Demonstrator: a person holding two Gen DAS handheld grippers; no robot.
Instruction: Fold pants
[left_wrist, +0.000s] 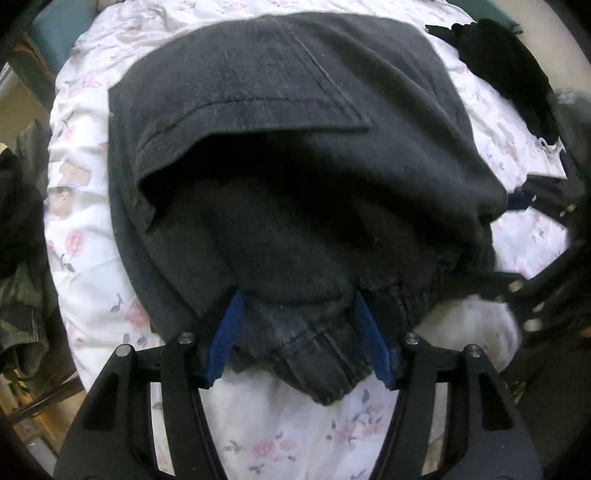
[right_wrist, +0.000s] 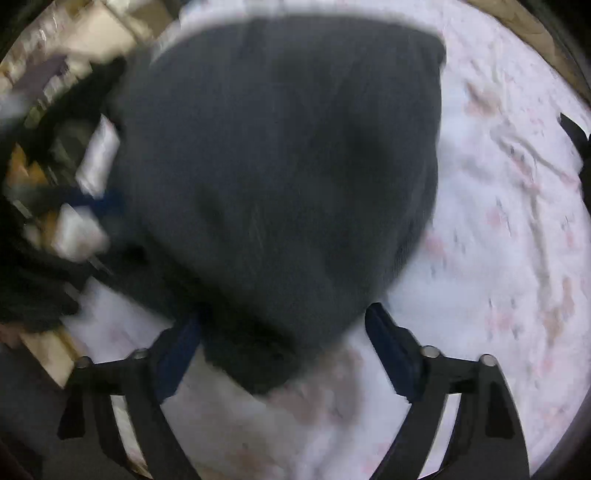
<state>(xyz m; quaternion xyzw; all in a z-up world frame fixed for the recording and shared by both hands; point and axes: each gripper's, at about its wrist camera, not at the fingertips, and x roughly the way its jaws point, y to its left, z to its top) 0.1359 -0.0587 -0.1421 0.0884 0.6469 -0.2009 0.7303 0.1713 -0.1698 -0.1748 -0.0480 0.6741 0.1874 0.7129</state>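
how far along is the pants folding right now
Mostly done: the dark pants lie doubled over in a compact stack on the floral sheet. In hand: both jaws stand open around the near edge, left hand-held gripper and right hand-held gripper, neither pinching. Left: the top flap sits lifted and uneven, so pulling away and smoothing probably remain.

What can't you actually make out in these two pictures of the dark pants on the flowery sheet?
- Left wrist view: the left gripper's fingertips are buried in the pants.
- Right wrist view: motion blur smears the pants' seams and the clutter beyond the floral sheet.
- Both views: the pants' full length lies hidden under the fold.
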